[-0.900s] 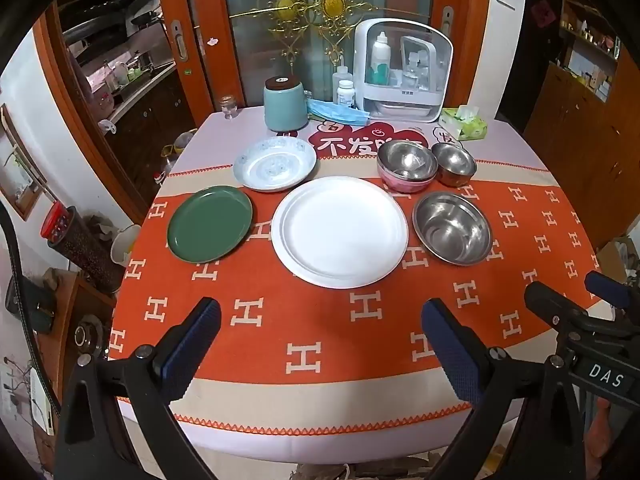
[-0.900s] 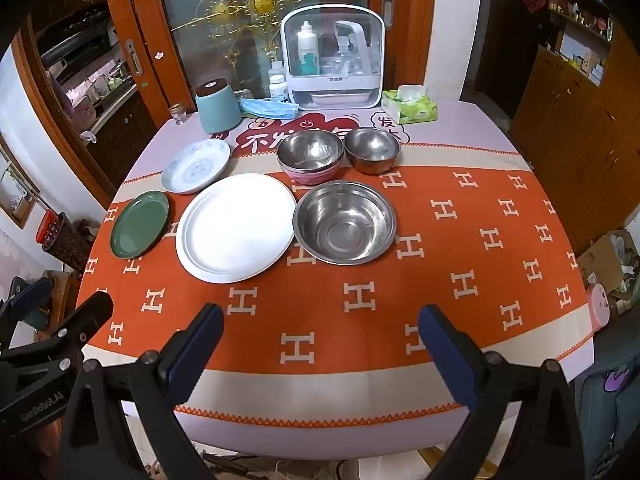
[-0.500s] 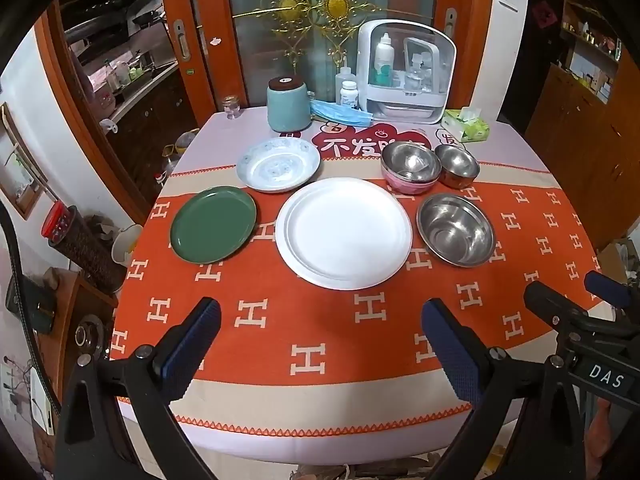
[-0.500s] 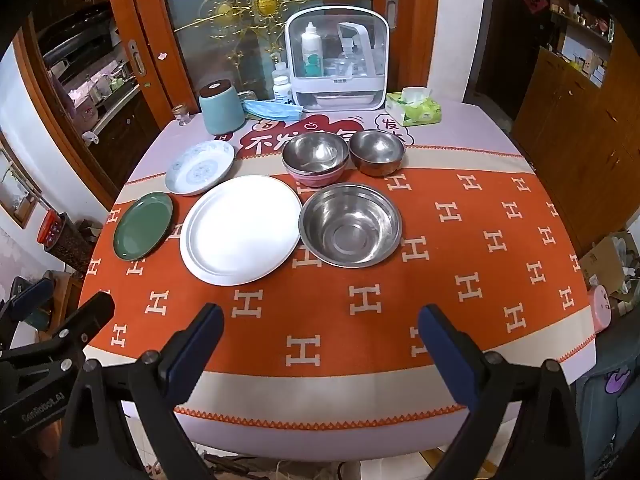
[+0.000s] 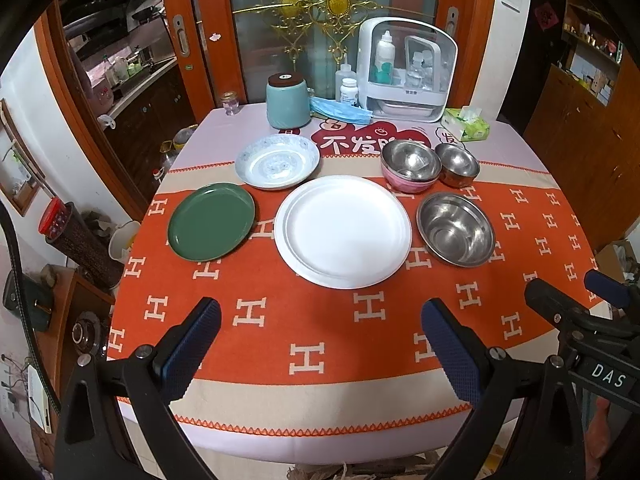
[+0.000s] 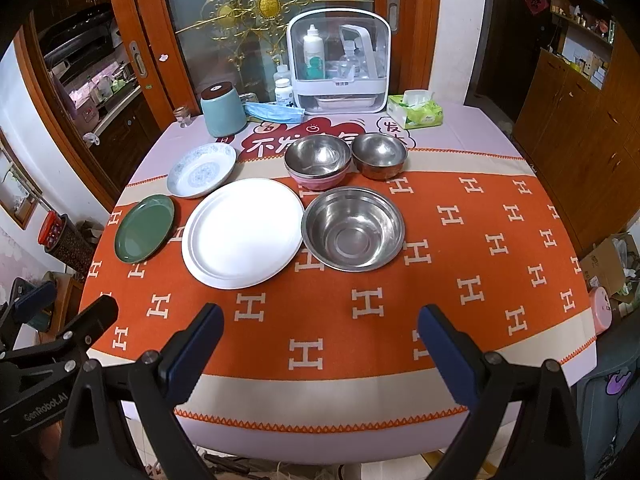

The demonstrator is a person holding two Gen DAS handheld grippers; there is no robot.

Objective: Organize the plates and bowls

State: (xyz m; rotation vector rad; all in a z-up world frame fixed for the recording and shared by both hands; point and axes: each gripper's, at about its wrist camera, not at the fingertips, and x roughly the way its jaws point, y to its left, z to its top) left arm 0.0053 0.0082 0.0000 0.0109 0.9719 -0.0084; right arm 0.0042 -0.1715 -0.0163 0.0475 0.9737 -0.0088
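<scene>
Looking from the near edge of the table, both grippers hang low over the front of the orange cloth. The left gripper (image 5: 320, 340) has its jaws wide apart with nothing between them. The right gripper (image 6: 320, 340) is the same, wide apart and empty, at the bottom of its own view.

Very little has changed in the last second. Both views have slid a tiny bit, so the dishes sit a touch lower and nearer than before, but no dish has been touched or moved. I think the job is only at its start, with the hands just drifting closer.

A bit further back, in the middle of the frame, lies the big white plate (image 5: 343, 231). Just left of it is the green plate (image 5: 211, 222). Just right of it stands the large steel bowl (image 5: 456, 229), not touching the plate as far as I can tell.

Further still, the blue patterned plate (image 5: 277, 161) sits above and between the two plates. To the right a steel bowl is nested in the pink bowl (image 5: 410, 166), and the small steel bowl (image 5: 458, 164) is right beside them.

At the far end stand a teal jar (image 5: 288, 101), a white storage box (image 5: 406, 69) and a tissue box (image 5: 466, 123).

Nothing is stacked by the hands yet, so all the sorting is left to do.
</scene>
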